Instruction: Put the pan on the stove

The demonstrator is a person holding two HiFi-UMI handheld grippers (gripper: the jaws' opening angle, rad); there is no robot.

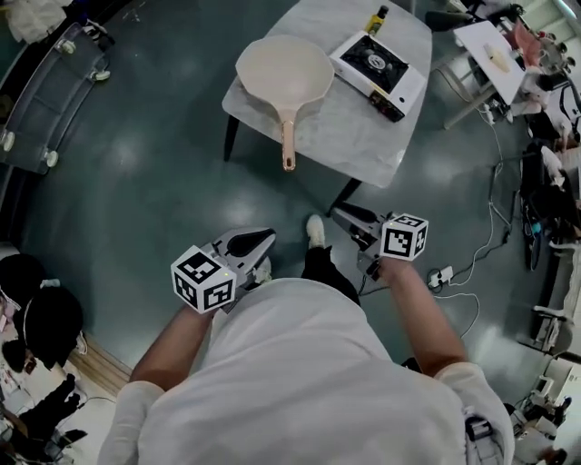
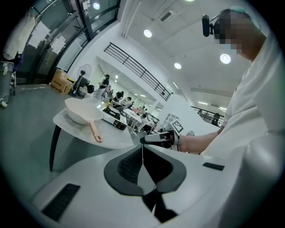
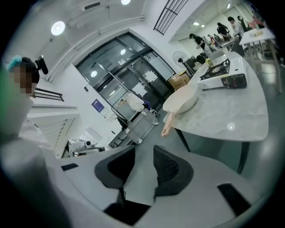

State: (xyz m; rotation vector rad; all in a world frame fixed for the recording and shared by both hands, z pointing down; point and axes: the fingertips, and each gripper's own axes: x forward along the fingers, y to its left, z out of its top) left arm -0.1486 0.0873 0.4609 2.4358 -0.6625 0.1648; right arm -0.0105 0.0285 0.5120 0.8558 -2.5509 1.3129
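A cream pan (image 1: 284,68) with a pinkish handle (image 1: 288,145) lies on the left part of a small white table (image 1: 363,136). The handle points toward me. Beside it on the right sits a white portable stove (image 1: 377,64) with a black burner. Both grippers hang over the floor, well short of the table. My left gripper (image 1: 263,241) has its pads together with nothing between them (image 2: 142,153). My right gripper (image 1: 340,215) stands open and empty (image 3: 144,162). The right gripper view has the pan (image 3: 182,100) and the stove (image 3: 222,73) ahead.
A small dark bottle (image 1: 376,18) stands behind the stove. A glass cart (image 1: 54,91) is at the far left. More tables (image 1: 495,54) and cables with a power strip (image 1: 440,275) lie to the right. My shoe (image 1: 315,232) is near the table's front leg.
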